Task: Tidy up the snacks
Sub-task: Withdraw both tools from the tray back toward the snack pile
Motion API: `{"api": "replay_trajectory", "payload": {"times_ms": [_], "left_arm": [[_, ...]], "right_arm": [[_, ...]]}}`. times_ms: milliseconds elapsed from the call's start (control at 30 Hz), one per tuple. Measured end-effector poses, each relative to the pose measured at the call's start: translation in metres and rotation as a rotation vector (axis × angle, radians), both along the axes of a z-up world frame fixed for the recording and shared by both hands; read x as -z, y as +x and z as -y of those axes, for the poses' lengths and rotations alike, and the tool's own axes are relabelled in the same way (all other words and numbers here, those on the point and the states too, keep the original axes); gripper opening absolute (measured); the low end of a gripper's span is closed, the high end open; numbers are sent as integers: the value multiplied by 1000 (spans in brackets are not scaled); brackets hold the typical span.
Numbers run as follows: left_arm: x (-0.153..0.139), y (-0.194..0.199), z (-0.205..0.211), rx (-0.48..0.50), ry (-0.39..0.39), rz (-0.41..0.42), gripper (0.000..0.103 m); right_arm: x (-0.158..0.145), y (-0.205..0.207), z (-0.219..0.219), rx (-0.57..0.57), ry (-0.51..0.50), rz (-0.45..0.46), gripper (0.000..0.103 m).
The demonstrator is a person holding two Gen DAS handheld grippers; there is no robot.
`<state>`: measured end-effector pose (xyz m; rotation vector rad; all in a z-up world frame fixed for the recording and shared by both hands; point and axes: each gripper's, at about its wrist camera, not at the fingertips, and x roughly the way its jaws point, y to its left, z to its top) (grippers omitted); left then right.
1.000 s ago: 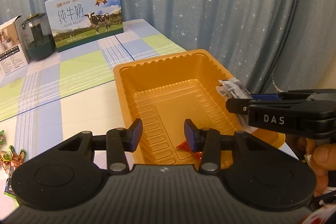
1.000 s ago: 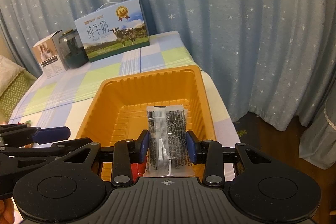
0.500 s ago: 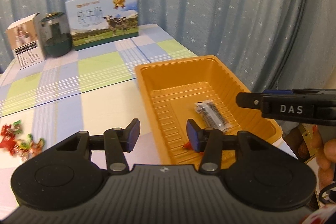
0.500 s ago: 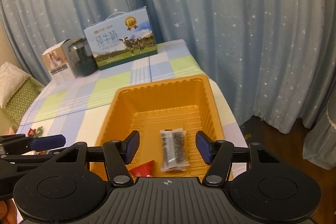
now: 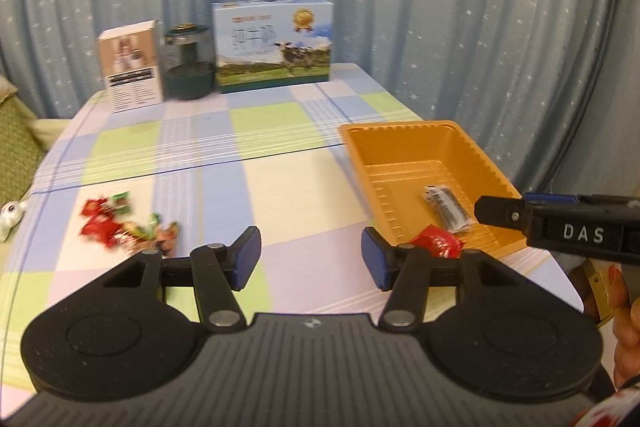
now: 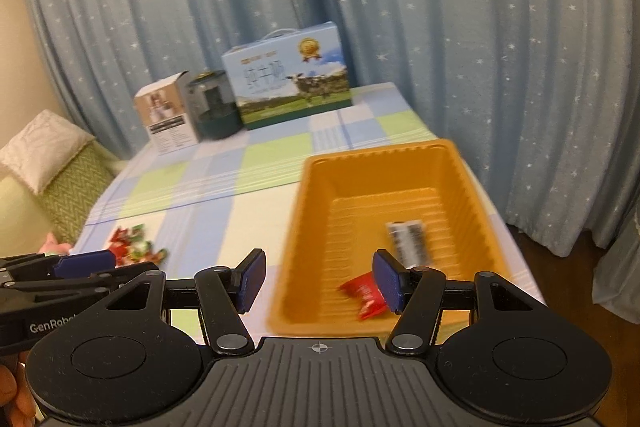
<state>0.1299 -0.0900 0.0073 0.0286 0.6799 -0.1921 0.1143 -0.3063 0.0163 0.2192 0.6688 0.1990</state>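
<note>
Orange tray (image 6: 472, 187) now holds the dark snack packet (image 6: 410, 241), released from the right gripper (image 6: 318, 281); both it and the left gripper (image 5: 310, 259) are spread wide, loose candies (image 5: 128, 225) left uncollected on the tablecloth.

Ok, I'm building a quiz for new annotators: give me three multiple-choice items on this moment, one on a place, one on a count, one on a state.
1. Where does the dark snack packet lie?
A. in the orange tray
B. on the tablecloth
C. on the milk box

2. How many snacks are in the tray?
A. none
B. two
C. five

3. What state is the right gripper in?
A. shut on a packet
B. open, holding nothing
C. shut and empty

Answers: 1 A, the packet rests on the tray's ribbed floor. 2 B, only the dark packet and a red snack are inside. 3 B, its fingers stand wide apart with nothing between.
</note>
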Motion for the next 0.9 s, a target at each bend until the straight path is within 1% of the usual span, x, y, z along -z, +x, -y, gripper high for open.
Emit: {"api": "replay_trajectory", "payload": {"times_ms": [133, 200, 367, 600, 900], "left_arm": [[-3, -15, -24, -37, -7, 0, 56], [-4, -21, -36, -58, -16, 0, 60], [-3, -34, -66, -112, -23, -6, 63], [1, -46, -110, -171, -28, -4, 72], [15, -46, -168, -250, -24, -35, 74]], "right_arm": [[-2, -9, -22, -26, 10, -5, 60], [-1, -12, -32, -40, 15, -12, 60], [3, -17, -57, -71, 28, -26, 60], [9, -20, -95, -137, 3, -27, 60], [27, -12, -135, -200, -1, -47, 60]]}}
